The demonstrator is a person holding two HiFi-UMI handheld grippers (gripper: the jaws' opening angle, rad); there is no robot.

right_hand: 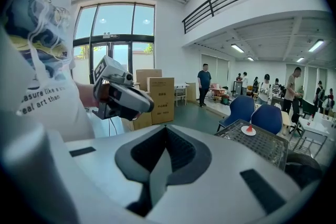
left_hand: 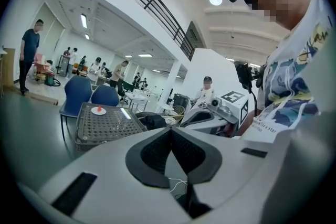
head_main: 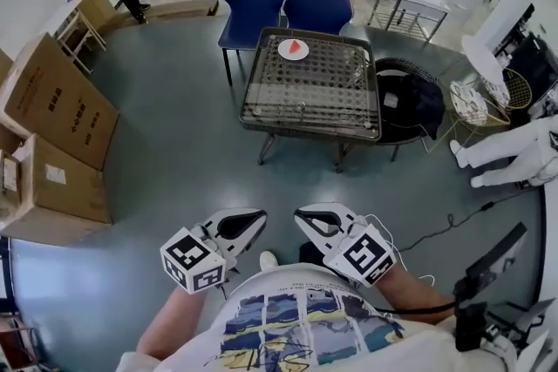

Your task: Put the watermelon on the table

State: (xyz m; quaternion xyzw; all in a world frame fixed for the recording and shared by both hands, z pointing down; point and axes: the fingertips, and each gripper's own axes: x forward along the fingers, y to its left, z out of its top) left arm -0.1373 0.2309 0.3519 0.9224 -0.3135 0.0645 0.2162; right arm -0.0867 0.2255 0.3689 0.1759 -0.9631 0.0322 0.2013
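one small red watermelon wedge (head_main: 296,45) on white plate (head_main: 304,53)

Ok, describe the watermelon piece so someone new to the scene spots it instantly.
Find the dark mesh-topped table in front of two blue chairs. Near its far edge sits a white plate; the watermelon is the small red wedge on it, the table's only colourful item.

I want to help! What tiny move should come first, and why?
Probably walk toward the mesh table: the watermelon slice sits on a plate at its far end, while the left gripper and right gripper are shut near the person's chest.
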